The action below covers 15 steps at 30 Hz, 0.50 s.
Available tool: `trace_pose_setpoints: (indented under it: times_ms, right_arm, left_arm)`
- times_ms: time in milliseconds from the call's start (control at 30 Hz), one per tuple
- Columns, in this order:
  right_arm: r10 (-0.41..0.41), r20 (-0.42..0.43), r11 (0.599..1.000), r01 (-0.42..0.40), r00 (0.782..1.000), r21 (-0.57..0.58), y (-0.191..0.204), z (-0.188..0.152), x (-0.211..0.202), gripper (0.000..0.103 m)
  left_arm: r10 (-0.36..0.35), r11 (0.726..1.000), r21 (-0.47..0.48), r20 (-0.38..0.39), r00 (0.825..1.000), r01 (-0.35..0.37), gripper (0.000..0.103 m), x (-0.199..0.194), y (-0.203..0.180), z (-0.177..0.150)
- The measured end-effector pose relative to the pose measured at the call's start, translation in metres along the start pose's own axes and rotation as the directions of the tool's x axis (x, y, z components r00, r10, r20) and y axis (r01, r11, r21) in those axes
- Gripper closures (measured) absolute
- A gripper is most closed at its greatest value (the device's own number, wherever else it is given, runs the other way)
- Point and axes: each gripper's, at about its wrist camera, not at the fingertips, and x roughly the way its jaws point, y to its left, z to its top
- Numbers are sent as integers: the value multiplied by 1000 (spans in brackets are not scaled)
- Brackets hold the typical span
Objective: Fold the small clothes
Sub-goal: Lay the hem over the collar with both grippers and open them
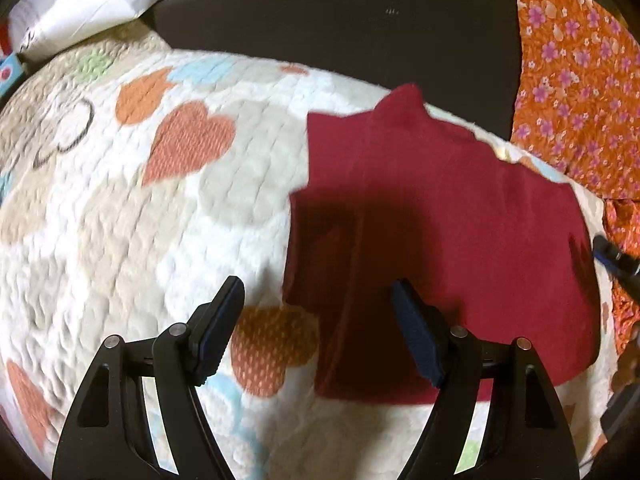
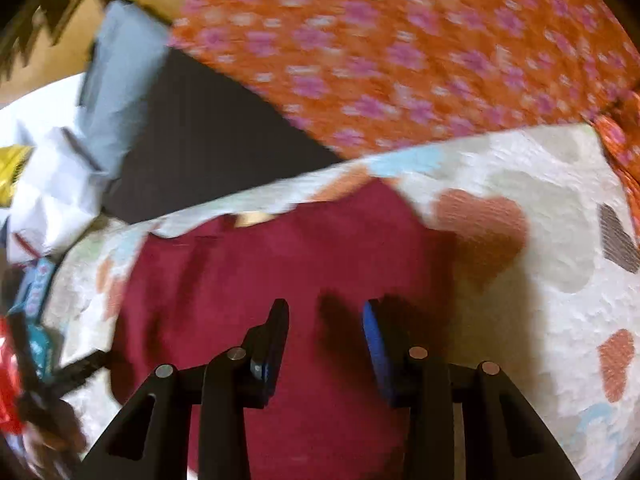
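Our left gripper [image 1: 316,328] hovers with jaws apart over the left edge of the red garment [image 1: 440,232], which lies flat on the quilt [image 1: 120,220]. Our right gripper [image 2: 326,340] hangs over the cloth too, jaws apart, holding nothing. We judge the garment light, soft and limp, so we should pinch it at an edge or corner.

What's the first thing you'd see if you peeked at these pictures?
The dark red cloth pops out first, lying spread on the white blanket with its orange hearts. Behind it, at the far right, is a bright orange flowery fabric. Both tools, left and right, are open above the cloth.
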Motion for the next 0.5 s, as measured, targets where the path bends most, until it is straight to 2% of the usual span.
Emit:
trace_pose_setpoints:
  times_ms: [100, 133, 233, 267, 367, 467, 500]
  right_arm:
    - [90, -42, 994, -93, 995, -55, 40, -1, 15, 66]
    - [97, -55, 992, -101, 994, -77, 52, -1, 21, 66]
    - [82, -72, 978, -94, 994, -186, 96, -1, 46, 67]
    - [81, -80, 971, -97, 993, -218, 112, 0, 59, 74]
    - [75, -100, 963, -98, 992, -251, 135, 2, 87, 81]
    - [-35, -134, 960, -4, 990, -281, 148, 8, 139, 81]
    - [-42, -125, 961, 5, 991, -277, 150, 10, 149, 81]
  left_arm:
    - [-8, 1000, -11, -4, 1000, 8, 27, 8, 2, -4]
    - [-13, 1000, -6, -4, 1000, 13, 27, 10, 1, -2]
    - [-26, 1000, 6, 10, 1000, 26, 27, 13, 1, 4]
    - [-32, 999, 5, 10, 999, 32, 26, 15, 3, 5]
    - [-53, 998, -19, -13, 999, 53, 24, 25, 8, 8]
    - [-56, 998, -3, -20, 998, 55, 24, 28, 7, 12]
    - [-56, 998, -1, -20, 998, 56, 24, 28, 7, 14]
